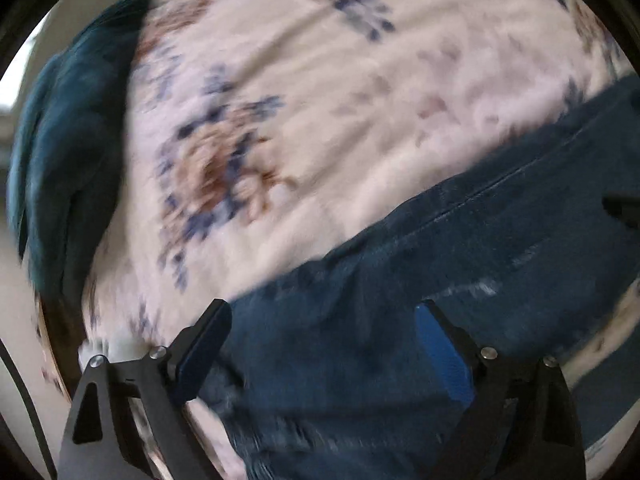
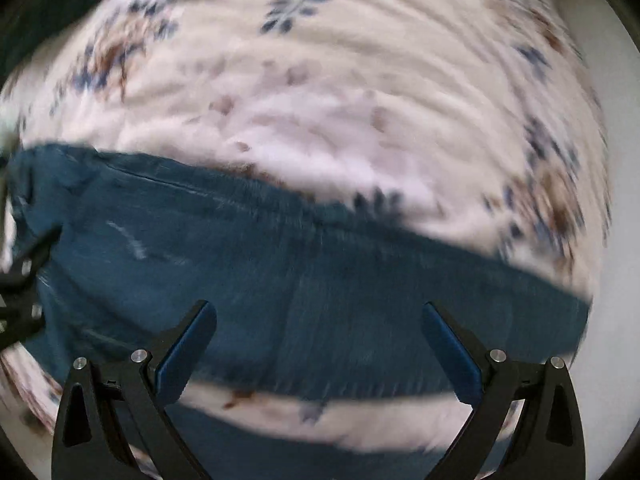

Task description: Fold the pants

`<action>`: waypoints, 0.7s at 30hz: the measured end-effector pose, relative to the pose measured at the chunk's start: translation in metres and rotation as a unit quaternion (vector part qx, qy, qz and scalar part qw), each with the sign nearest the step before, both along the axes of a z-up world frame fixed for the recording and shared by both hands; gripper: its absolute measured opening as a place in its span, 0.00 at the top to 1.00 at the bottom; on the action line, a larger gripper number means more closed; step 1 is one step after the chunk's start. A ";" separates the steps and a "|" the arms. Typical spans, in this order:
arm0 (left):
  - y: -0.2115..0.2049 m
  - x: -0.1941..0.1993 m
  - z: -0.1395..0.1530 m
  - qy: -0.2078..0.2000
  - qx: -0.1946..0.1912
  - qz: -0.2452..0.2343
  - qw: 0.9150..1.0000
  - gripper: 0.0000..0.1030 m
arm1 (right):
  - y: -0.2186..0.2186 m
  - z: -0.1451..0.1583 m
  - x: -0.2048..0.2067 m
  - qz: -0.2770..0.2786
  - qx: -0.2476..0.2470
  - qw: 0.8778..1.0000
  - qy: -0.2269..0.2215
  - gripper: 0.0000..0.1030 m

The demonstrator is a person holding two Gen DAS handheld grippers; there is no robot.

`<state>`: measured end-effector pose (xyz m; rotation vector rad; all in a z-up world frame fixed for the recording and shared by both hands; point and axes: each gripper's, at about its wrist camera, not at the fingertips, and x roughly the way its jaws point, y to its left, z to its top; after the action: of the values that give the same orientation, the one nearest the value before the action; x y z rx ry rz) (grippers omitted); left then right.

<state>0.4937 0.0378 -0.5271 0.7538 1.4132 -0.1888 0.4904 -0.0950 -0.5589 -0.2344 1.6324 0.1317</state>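
Dark blue jeans (image 1: 420, 280) lie flat on a floral bedspread (image 1: 320, 80). In the left wrist view they run from the lower middle to the right edge. My left gripper (image 1: 324, 312) is open just above the jeans, holding nothing. In the right wrist view the jeans (image 2: 280, 272) cross the frame as a wide band. My right gripper (image 2: 320, 312) is open over them, empty. The other gripper (image 2: 20, 292) shows at the left edge of the right wrist view. Both views are motion blurred.
A teal blanket or pillow (image 1: 68, 152) lies bunched along the left side of the bed. The bedspread (image 2: 340, 100) stretches beyond the jeans. A strip of bedspread (image 2: 320, 412) shows near my right fingers, with more dark fabric below it.
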 end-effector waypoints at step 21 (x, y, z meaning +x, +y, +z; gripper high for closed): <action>-0.017 0.038 -0.067 0.170 -0.072 -0.110 0.977 0.45 | 0.024 -0.108 0.070 0.272 -0.007 0.957 0.102 0.44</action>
<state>0.5316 0.0211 -0.5936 0.7807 1.6161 -0.6110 0.5608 -0.0712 -0.6666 -0.6980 1.7374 0.5792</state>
